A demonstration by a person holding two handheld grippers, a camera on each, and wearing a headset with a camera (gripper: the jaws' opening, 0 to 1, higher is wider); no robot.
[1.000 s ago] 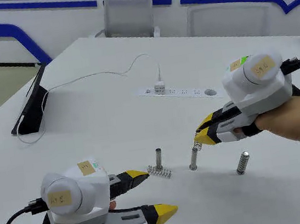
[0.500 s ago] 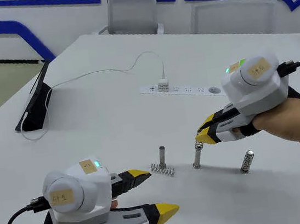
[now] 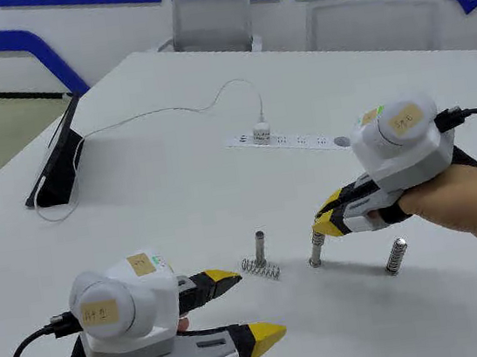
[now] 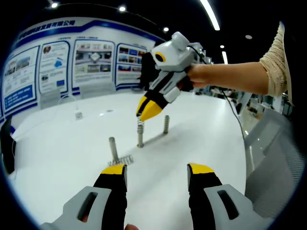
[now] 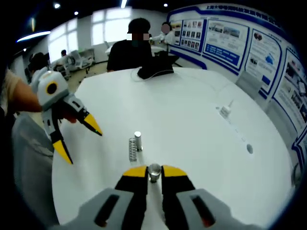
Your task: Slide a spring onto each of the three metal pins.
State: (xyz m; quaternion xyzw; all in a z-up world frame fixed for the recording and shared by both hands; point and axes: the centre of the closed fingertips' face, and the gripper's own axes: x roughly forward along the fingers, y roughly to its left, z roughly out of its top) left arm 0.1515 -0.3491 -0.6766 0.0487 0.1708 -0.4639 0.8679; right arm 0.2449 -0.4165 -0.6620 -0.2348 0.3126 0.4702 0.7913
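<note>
Three metal pins stand on the white table [image 3: 154, 207]. The left pin [image 3: 260, 246] [image 4: 113, 148] [image 5: 138, 140] is bare, and a loose spring [image 3: 260, 269] [image 4: 123, 160] [image 5: 132, 148] lies at its foot. A spring [image 4: 140, 126] sits on the upper part of the middle pin [image 3: 317, 252] [image 4: 140, 140]. My right gripper [image 3: 324, 224] [image 4: 149, 109] [image 5: 154, 172] is at that pin's top, its jaws nearly together on the spring. The right pin [image 3: 396, 255] [image 4: 166, 123] carries a spring. My left gripper [image 3: 253, 304] [image 4: 157, 168] [image 5: 82, 144] hovers open, near the loose spring, holding nothing.
A power strip [image 3: 291, 142] with a plugged charger [image 3: 260, 131] and a white cable lies behind the pins. A black tablet [image 3: 54, 167] stands at the table's left edge. A chair [image 3: 215, 10] is at the far end. People [image 5: 134, 48] sit at the table's end.
My right gripper has come down and the spring has gone from above the middle pin's tip onto the pin. The left gripper has stayed put.
</note>
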